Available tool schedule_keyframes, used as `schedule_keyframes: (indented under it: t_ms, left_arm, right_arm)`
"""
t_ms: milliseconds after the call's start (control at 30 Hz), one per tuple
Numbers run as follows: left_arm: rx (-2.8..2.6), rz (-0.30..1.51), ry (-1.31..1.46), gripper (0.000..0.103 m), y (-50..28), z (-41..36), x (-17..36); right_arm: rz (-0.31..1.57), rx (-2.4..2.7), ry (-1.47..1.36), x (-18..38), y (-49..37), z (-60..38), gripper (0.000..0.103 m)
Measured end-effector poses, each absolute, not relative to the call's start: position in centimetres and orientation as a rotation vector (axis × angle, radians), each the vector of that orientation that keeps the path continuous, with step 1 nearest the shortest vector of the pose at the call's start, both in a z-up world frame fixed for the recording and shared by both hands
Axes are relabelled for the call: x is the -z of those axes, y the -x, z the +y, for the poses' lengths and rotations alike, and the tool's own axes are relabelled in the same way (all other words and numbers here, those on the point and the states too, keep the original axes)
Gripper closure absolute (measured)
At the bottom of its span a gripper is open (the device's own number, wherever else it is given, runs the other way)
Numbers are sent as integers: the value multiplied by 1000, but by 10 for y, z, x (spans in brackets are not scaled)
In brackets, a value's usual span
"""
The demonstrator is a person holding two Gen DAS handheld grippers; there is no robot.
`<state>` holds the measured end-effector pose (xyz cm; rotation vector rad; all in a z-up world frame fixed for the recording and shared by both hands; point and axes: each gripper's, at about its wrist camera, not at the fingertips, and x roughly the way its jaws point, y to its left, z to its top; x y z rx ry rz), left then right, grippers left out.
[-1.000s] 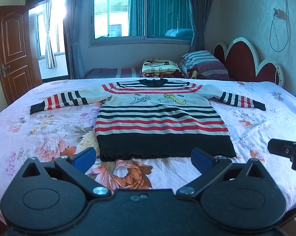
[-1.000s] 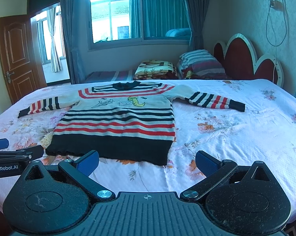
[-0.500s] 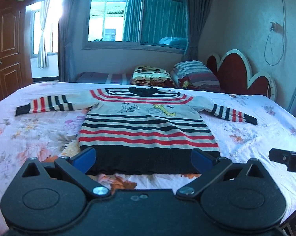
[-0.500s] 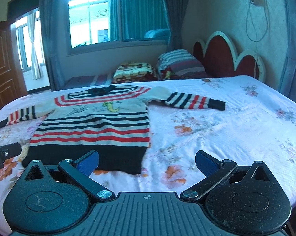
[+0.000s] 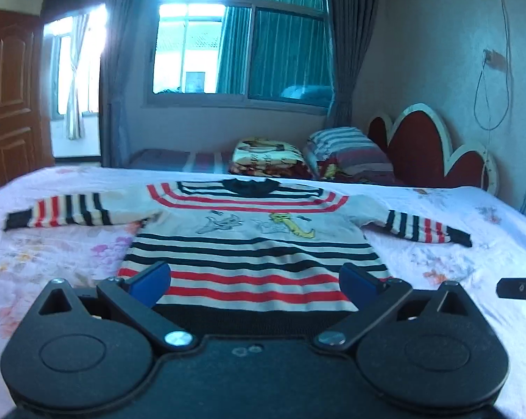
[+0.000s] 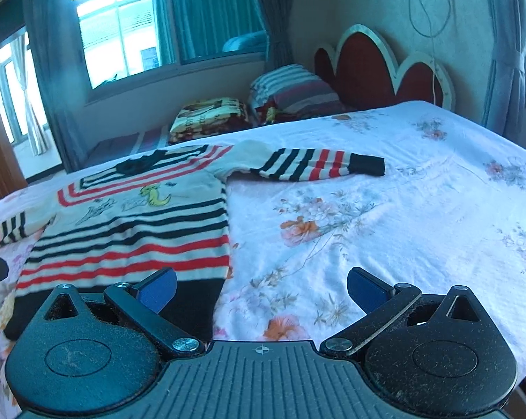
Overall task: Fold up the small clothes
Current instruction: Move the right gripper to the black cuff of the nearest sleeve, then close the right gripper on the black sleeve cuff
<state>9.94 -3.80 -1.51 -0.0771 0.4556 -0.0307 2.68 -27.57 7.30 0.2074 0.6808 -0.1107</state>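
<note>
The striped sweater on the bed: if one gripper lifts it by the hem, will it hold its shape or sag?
The striped sweater looks like soft knit lying flat on the floral bedsheet, so it would probably sag and drape. Its spread sleeves would likely trail behind. The knit looks thick, so probably heavier than a T-shirt, and unlikely to slip from the pads.

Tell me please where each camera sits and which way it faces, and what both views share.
Left wrist: on the left gripper, low at the bed's near edge, facing the sweater squarely; its open fingers show, and the right gripper's tip.
Right wrist: on the right gripper, further right, facing the sweater's right sleeve and bare sheet; its open fingers show.
Shared: sweater, pillows, headboard, window.
</note>
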Motion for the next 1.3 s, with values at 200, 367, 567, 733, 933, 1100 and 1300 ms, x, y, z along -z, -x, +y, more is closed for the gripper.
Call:
schedule_keyframes:
  t_ms: [200, 367, 567, 733, 933, 1100, 1300]
  left_arm:
    - [92, 539, 54, 2, -148, -38, 25]
    - [40, 544, 43, 2, -195, -35, 35]
    - [13, 578, 45, 3, -247, -33, 49]
    - [-13, 616, 47, 3, -281, -39, 68]
    - [-56, 655, 45, 3, -322, -42, 85]
    - [-94, 689, 59, 3, -346, -37, 93]
    - [-119, 709, 56, 3, -359, -39, 97]
  right_arm:
    - [658, 171, -233, -64, -78, -303, 45]
    - [642, 213, -305, -48, -132, -338, 50]
    - [621, 292, -433, -16, -201, -395, 57]
    - [627, 367, -595, 21, -243, -447, 66]
    - [624, 402, -710, 52, -271, -486, 66]
    - [610, 408, -814, 67, -283, -507, 66]
    - [592, 418, -864, 71, -291, -520, 67]
